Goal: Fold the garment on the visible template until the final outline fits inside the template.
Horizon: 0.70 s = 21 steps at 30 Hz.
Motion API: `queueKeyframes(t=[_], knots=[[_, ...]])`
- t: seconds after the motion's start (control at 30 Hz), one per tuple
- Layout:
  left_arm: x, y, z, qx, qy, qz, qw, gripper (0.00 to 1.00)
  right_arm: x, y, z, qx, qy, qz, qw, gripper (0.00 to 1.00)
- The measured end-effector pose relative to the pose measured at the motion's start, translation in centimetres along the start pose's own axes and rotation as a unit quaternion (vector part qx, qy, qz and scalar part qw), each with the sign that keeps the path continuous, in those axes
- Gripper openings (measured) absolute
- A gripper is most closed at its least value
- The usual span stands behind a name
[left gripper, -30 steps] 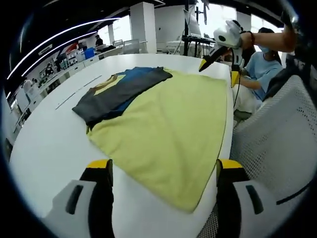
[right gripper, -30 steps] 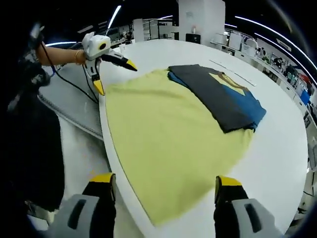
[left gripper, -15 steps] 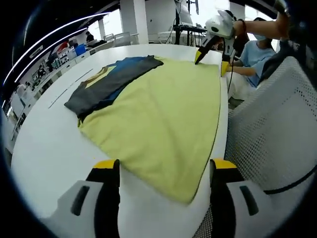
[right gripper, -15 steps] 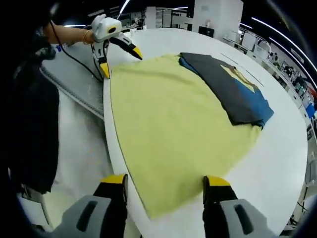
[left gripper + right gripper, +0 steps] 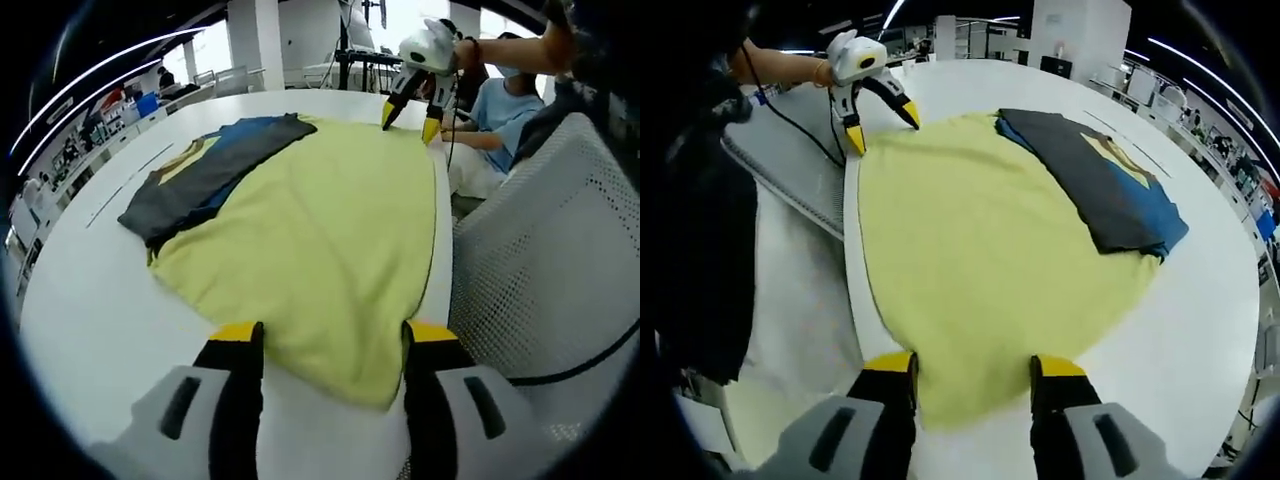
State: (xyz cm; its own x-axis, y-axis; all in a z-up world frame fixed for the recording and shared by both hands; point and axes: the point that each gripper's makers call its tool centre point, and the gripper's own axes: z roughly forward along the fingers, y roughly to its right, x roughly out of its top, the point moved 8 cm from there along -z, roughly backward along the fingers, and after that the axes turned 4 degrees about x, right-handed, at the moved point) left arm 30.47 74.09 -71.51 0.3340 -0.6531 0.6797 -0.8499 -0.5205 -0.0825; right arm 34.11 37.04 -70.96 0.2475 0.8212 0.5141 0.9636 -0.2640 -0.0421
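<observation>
In the left gripper view, I see my left gripper low over the near corner of the pale yellow fabric garment, its two yellow-tipped jaws spread apart with the cloth's edge lying between them; nothing is pinched. The garment lies flat across the round white table, reaching the table's right edge beside a white perforated mesh chair back. A folded dark grey, blue and yellow shirt rests on the garment's far left side, overlapping its edge. At the far end of the cloth my right gripper points its parted yellow tips down at the fabric's far corner. A seated person in a light blue top sits behind it.

In the right gripper view, my right gripper straddles the near edge of the yellow garment, jaws released and apart, the cloth between them. The folded shirt lies on the garment's far right side. The left gripper hangs at the far left corner, tips parted at the fabric. The table shows bare to the right.
</observation>
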Motion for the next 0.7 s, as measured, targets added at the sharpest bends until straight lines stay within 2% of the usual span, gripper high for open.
queueKeyframes(t=[0.13,0.27,0.4,0.7], knots=[[0.03,-0.19,-0.18,0.002,0.002,-0.006,1.0,0.25,0.07,0.05,-0.03,0.0,-0.001,-0.004,1.0,0.35],[-0.14,-0.82,-0.34,0.022,-0.005,-0.008,0.9997,0.1,0.18,-0.04,-0.01,0.0,-0.005,-0.007,1.0,0.18],[-0.11,-0.73,-0.33,0.026,-0.008,-0.009,0.9996,0.05,0.21,0.16,-0.08,-0.008,-0.011,-0.013,0.9998,0.06],[-0.24,-0.2,-0.62,0.034,-0.01,-0.018,0.9992,0.02,-0.2,-0.37,-0.34,0.0,-0.012,0.004,0.9999,0.0]])
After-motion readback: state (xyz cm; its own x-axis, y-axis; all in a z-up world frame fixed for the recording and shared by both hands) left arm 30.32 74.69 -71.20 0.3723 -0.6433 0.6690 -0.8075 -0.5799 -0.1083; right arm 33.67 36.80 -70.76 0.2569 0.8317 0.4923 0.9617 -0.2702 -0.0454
